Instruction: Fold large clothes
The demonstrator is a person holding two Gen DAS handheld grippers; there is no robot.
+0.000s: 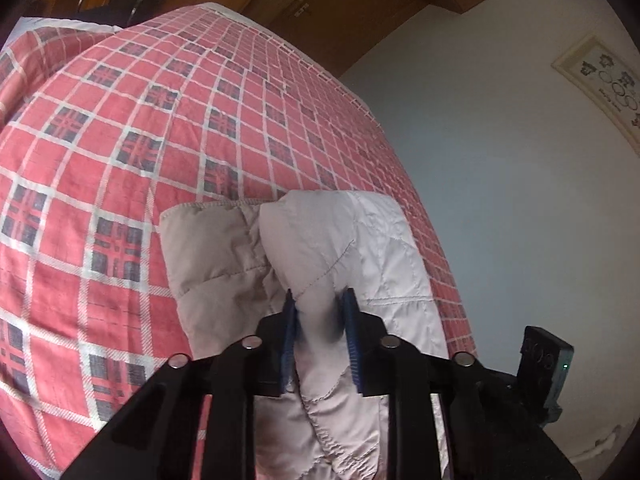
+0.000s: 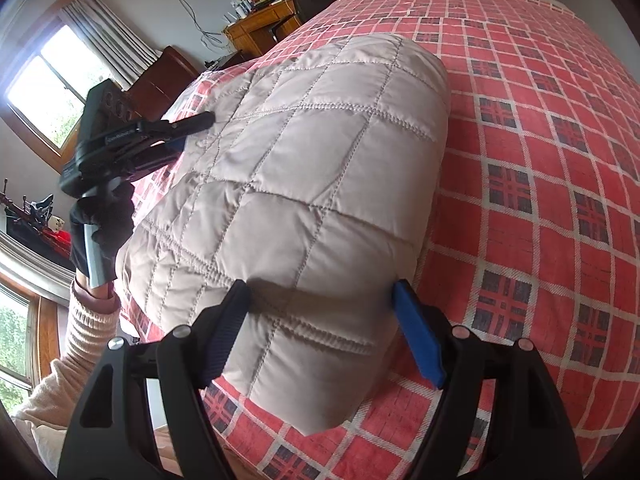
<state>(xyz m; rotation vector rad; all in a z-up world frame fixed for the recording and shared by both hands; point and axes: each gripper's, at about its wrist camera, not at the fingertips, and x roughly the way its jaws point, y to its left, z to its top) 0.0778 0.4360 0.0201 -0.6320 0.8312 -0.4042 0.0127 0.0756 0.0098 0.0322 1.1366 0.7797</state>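
The quilted garment (image 1: 304, 264) runs past the lower frame edge.

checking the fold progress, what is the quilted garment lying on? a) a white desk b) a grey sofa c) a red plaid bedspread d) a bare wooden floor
c, the beige quilted garment lies folded on the red plaid bedspread, whose checks show all around it, with the right gripper fingers straddling its near edge.
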